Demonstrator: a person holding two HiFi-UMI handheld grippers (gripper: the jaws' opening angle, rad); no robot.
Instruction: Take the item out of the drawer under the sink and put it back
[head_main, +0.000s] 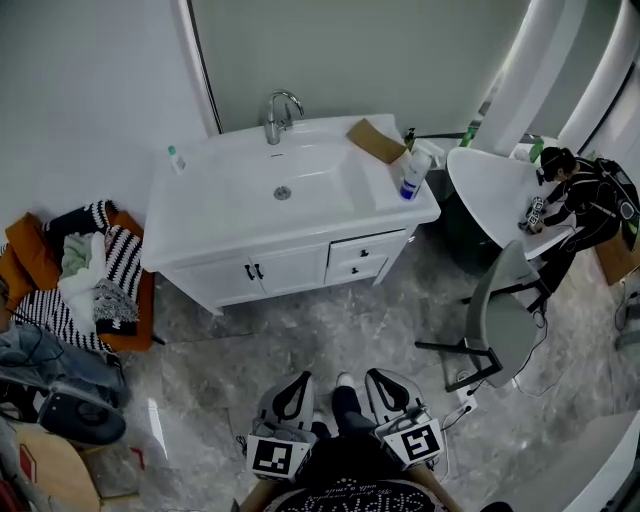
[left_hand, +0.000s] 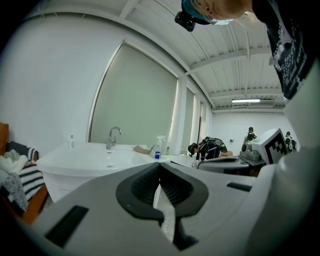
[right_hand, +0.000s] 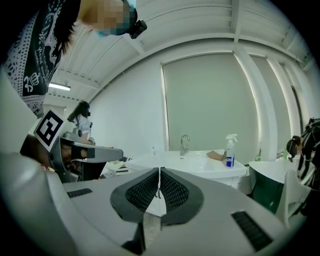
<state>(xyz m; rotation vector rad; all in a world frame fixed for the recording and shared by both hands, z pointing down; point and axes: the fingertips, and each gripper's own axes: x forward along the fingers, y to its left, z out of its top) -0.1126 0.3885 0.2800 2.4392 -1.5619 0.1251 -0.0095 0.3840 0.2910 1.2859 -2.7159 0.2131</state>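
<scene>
In front of the white vanity (head_main: 200, 215), well back from it, I have both tools aimed at the cabinet face. To the vanity's right a grey chair (head_main: 500, 325) stands near the drawer side, so I would come in straight on and not from that flank. Under the right half of the vanity's top, beside its double doors (head_main: 255, 272), sit the upper drawer (head_main: 367, 249) and the lower drawer (head_main: 357, 270). Both are pushed flush, so the item is out of sight. I judge it lies inside one of them, but I cannot tell which. The left gripper (left_hand: 159, 170) and the right gripper (right_hand: 159, 172) are well short of the vanity, each with its jaws pressed together on nothing. At the vanity's right end a spray bottle (head_main: 411, 178) stands close to the countertop's edge, so a gentle pull seems wise. The step in hand is the approach. I would bring one gripper level with a drawer front and part its jaws early. Then I would pinch the small dark handle (head_main: 363, 252) squarely and draw straight out, so the drawer does not skew.
</scene>
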